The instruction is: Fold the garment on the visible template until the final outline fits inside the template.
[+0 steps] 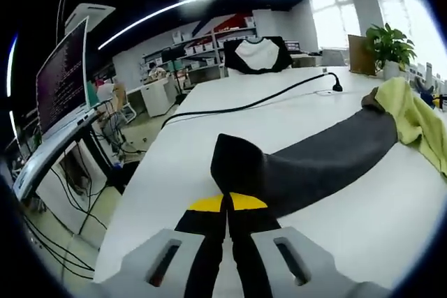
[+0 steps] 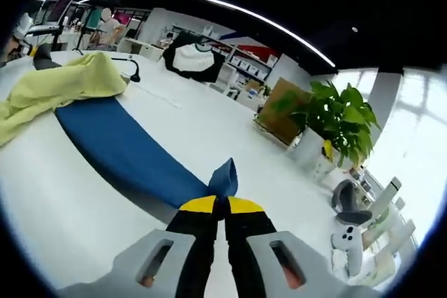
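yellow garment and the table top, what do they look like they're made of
Yellow garment: soft matte cloth, perhaps knit or fleece, since it slumps in loose folds. Table top: a hard, smooth white surface, likely laminate, with a faint sheen and no grain; the exact material is unclear.

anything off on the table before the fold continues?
No template outline shows on the white table. The left gripper is pinching the grey sleeve and the right gripper the blue sleeve, while the yellow body lies bunched, not flat. A black cable trails across the table beyond the garment.
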{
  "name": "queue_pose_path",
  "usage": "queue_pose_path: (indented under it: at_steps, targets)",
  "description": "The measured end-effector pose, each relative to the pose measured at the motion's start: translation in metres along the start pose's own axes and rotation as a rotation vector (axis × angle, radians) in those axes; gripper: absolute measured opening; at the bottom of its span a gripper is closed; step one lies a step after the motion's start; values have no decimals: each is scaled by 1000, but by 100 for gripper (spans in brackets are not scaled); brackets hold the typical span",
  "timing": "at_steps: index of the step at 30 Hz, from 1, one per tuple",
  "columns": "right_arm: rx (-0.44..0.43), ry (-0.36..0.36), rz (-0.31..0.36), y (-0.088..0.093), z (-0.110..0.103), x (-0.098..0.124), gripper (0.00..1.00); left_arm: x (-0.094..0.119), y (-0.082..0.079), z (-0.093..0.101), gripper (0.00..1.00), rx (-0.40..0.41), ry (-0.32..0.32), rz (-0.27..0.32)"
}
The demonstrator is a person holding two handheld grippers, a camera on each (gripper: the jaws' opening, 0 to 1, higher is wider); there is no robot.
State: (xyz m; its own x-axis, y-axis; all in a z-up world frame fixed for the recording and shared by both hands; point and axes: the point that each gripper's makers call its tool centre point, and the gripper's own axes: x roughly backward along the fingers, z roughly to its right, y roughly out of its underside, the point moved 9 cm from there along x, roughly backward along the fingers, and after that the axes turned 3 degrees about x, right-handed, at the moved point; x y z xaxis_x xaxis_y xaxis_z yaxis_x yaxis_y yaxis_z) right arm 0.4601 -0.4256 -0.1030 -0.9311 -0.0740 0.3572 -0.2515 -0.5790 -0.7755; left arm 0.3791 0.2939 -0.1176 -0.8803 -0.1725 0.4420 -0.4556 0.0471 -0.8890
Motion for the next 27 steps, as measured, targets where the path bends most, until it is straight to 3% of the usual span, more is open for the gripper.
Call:
queue_pose_path:
  at_steps: [5,15,27]
  targets:
    - [-28,-4,-27,11,6,-3,0,-2,2,-6,0,-11,-29,-9]
    - [-2,83,-63,25,29,-1,0,-2,2,-19,0,-70,-95,-24]
    - [-74,154,-107,57,63,10,0,5,2,-32,0,-75,-125,-31]
